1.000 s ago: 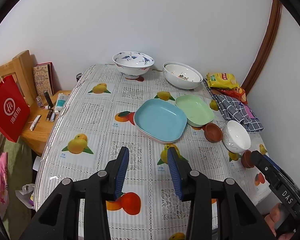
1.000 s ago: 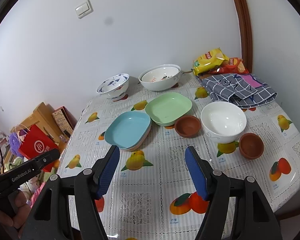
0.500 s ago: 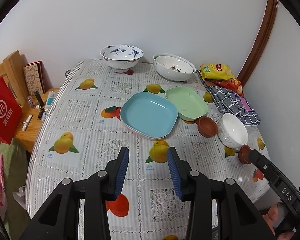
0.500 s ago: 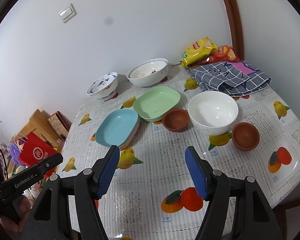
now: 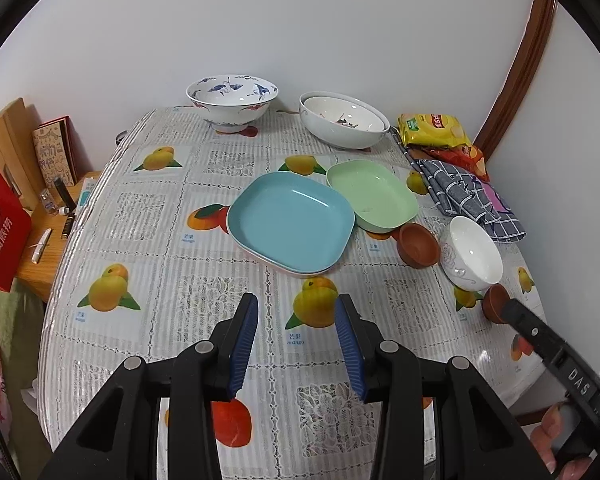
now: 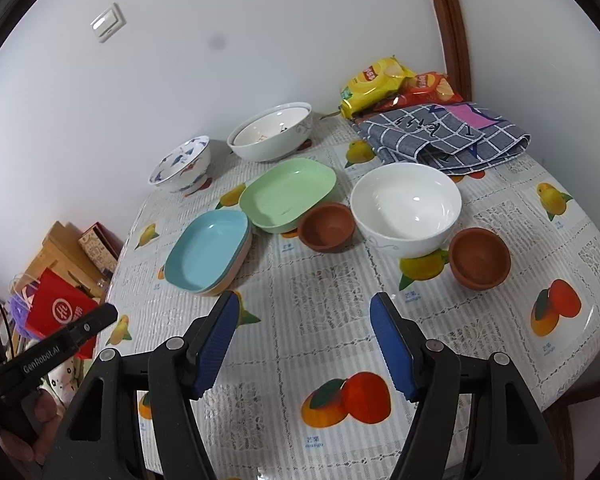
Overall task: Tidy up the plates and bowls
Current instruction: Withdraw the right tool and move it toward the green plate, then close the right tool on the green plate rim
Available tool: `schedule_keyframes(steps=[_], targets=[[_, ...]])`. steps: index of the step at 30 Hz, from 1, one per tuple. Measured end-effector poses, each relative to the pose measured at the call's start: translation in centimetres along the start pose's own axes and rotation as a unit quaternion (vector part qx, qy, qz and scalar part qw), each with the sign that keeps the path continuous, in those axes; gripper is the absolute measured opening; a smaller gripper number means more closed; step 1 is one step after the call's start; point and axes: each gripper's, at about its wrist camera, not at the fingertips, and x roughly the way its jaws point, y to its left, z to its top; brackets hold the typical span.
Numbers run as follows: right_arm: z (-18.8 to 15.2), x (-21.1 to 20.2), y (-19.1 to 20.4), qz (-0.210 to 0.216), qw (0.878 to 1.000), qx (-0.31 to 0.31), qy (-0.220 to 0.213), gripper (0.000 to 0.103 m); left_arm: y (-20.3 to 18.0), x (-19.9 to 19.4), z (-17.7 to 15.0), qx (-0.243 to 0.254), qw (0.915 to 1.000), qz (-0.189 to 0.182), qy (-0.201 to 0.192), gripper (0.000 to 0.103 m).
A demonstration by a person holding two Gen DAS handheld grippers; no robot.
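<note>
- The table (image 5: 148, 216) holds everything loose: blue plate (image 5: 292, 226) at centre, green plate (image 5: 374, 194) touching it at 2 o'clock
- White bowl (image 6: 406, 208) sits between two brown bowls (image 6: 327, 226), good nesting candidates
- Left gripper (image 5: 297, 346) and right gripper (image 6: 302, 346) hover with jaws apart, empty; approach rims low and square

Both tongs lower and nearer the table (image 5: 148, 216) — dishes loom larger, nothing touched
</note>
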Motion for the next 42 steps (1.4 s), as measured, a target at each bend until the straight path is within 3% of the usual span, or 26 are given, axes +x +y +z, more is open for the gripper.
schedule_keyframes(steps=[11,17,30,42], targets=[[1.2,1.2,1.0,-0.016,0.999,-0.037,-0.01,0.067,1.4,1.6,2.5,-0.009,0.9999,0.008,-0.009,0.037],[2.3,2.1,1.2,-0.029,0.997,-0.067,-0.027,0.067,0.2,3.4,4.1,0.0,0.9999,-0.009,-0.012,0.037],[8.6,6.2,1.3,-0.068,0.991,-0.102,-0.054,0.067,-3.7,8.5,9.6,0.056,0.9984,-0.01,-0.001,0.037],[13.4,14.3,1.1,-0.047,0.995,-0.083,-0.01,0.066,-4.7,15.6,13.4,0.068,0.997,-0.009,0.037,0.037]])
